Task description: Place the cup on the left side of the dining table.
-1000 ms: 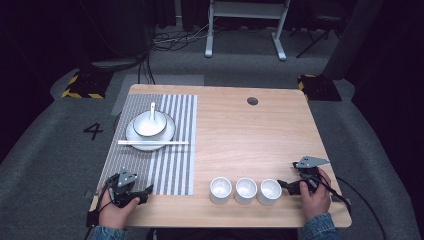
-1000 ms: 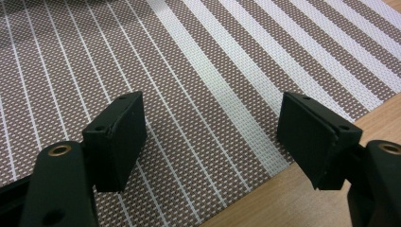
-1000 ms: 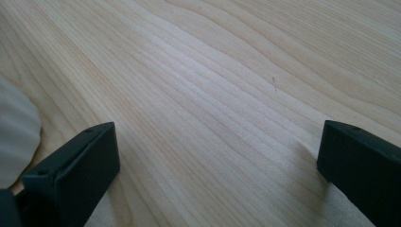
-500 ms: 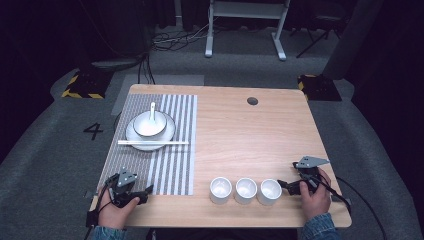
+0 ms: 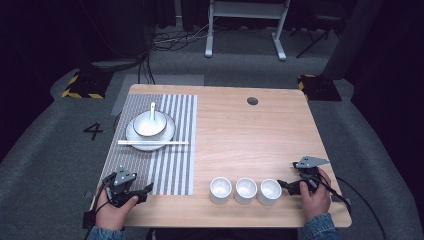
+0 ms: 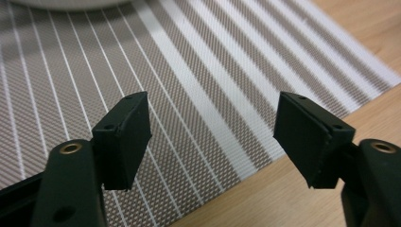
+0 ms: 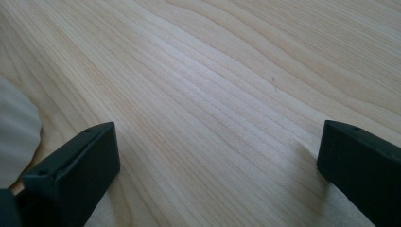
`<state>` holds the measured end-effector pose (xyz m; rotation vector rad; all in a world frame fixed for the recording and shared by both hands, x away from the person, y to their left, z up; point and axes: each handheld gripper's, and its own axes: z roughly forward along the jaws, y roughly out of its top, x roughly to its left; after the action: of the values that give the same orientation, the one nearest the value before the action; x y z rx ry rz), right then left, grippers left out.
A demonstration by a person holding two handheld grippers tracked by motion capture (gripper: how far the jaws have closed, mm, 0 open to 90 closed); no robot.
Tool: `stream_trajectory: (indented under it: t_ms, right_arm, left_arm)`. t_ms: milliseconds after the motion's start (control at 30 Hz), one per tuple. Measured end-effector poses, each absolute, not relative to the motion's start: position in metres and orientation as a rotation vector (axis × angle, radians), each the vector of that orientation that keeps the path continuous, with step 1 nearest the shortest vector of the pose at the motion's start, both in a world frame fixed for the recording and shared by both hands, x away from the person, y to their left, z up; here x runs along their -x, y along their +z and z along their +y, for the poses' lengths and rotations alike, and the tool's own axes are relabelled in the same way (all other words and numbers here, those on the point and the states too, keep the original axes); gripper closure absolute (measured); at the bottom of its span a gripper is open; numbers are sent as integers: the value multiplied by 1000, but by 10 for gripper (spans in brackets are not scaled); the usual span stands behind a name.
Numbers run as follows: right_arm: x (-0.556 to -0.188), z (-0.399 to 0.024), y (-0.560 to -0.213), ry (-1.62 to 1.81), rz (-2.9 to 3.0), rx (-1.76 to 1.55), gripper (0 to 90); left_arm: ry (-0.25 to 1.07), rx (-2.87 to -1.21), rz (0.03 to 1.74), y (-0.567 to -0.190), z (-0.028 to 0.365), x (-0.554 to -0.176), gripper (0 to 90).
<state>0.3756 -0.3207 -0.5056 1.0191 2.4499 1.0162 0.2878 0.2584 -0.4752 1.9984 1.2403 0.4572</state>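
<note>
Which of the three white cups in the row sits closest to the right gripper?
The rightmost cup of the row: it sits just left of the right gripper, while the middle cup and the left cup stand farther away toward the striped mat.

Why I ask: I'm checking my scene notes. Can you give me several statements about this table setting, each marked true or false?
1. Three white cups stand in a row on the bare wood. True.
2. The chopsticks lie inside the bowl. False: they lie across the near rim of the plate.
3. A spoon rests in the bowl. True.
4. The right gripper grips a cup. False: its jaws stand open with nothing between them, beside the cups.
5. The striped placemat covers the right half of the table. False: it lies on the left side.
</note>
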Motion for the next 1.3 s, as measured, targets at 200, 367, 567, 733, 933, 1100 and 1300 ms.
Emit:
stream_trajectory:
  t_ms: [200, 367, 567, 733, 933, 1100, 1300]
  right_arm:
    - [-376, -321, -506, 1016, 2450, -1019, 0]
    - [-376, -321, -506, 1016, 2450, -1019, 1]
    - [-376, -321, -506, 1016, 2450, -1019, 1]
    - [-376, -321, -506, 1016, 2449, -1019, 1]
    - [-376, -321, -506, 1016, 2450, -1019, 0]
    - [-376, -321, -506, 1016, 2450, -1019, 1]
    - [-376, -321, -506, 1016, 2450, -1019, 1]
  left_arm:
    - [442, -2005, 1193, -457, 248, -282, 293]
    - [364, -1983, 1186, -447, 244, -280, 288]
    - [390, -1993, 1138, -430, 237, -276, 283]
    - [409, -1992, 1111, -422, 233, -276, 282]
    - [425, -1994, 1093, -415, 227, -279, 282]
    - [423, -2003, 1056, -410, 218, -281, 282]
    - [423, -2007, 993, -402, 206, -285, 282]
